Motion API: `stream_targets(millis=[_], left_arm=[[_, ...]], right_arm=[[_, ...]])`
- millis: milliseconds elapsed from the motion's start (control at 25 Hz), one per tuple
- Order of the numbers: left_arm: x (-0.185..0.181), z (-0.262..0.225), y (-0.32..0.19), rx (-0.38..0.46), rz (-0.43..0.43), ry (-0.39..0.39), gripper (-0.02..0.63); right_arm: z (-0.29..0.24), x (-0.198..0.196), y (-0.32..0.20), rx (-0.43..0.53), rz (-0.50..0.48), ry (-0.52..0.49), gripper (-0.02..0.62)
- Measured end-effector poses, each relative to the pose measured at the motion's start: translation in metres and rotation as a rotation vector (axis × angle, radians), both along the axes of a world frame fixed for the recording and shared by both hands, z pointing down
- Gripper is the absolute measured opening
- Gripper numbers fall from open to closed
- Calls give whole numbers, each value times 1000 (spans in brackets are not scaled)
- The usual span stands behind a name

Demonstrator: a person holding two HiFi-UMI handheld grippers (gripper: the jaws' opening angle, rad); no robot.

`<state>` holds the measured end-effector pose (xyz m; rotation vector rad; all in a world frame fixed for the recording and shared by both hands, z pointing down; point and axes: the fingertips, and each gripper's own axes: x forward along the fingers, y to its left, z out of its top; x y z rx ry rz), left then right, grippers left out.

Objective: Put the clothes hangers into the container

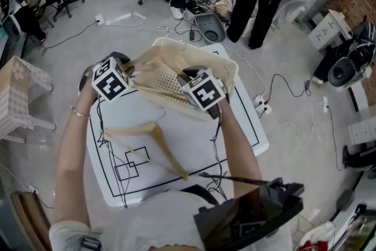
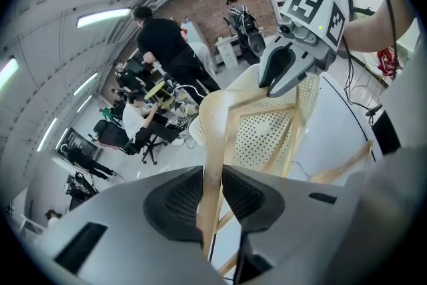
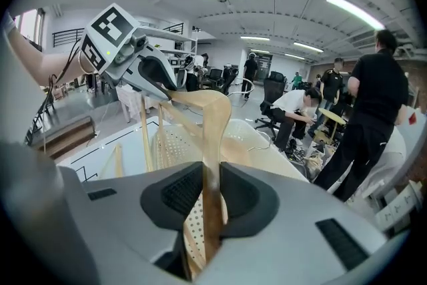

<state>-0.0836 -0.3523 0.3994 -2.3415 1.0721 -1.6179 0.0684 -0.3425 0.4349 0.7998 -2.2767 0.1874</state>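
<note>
Head view: white bench [image 1: 194, 132] with black lines marked on it, and a cream perforated basket [image 1: 226, 70] at its far end. Both claws are up at the near side of the basket, one at each end of the same wooden hanger [image 1: 154, 62]. The hanger spans the basket's near rim, raised off the bench. I cannot tell whether it touches the basket wall.

Left gripper view: left claw [image 2: 212, 200] is narrowed to a slim gap and clamped on one flat arm of the hanger. Both dark ribbed pads [image 2: 179, 197] press against the wood. From there the hanger curves up and away to the other claw, with the basket's dotted wall behind it.

Right gripper view: right claw [image 3: 212, 193] is set the same way, nearly closed and pinching the hanger's opposite arm edge-on between its pads [image 3: 181, 191]. The hanger's lower bar runs off towards the left claw. The basket sits directly beyond and below.

A second hanger [image 1: 167, 153] of pale wood lies flat on the bench, nearer the person. It is well apart from the basket and neither claw touches it.
</note>
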Motion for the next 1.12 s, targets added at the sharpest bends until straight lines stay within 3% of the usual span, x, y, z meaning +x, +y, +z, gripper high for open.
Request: stream_targets(millis=[280, 680, 1120], left_arm=[[16, 29, -13, -34, -2, -12, 94], [38, 48, -22, -41, 23, -88, 94], [53, 68, -25, -64, 43, -83, 94]], right_arm=[[31, 16, -13, -50, 4, 15, 89], [67, 32, -25, -125, 10, 26, 89], [90, 46, -29, -183, 44, 34, 91]])
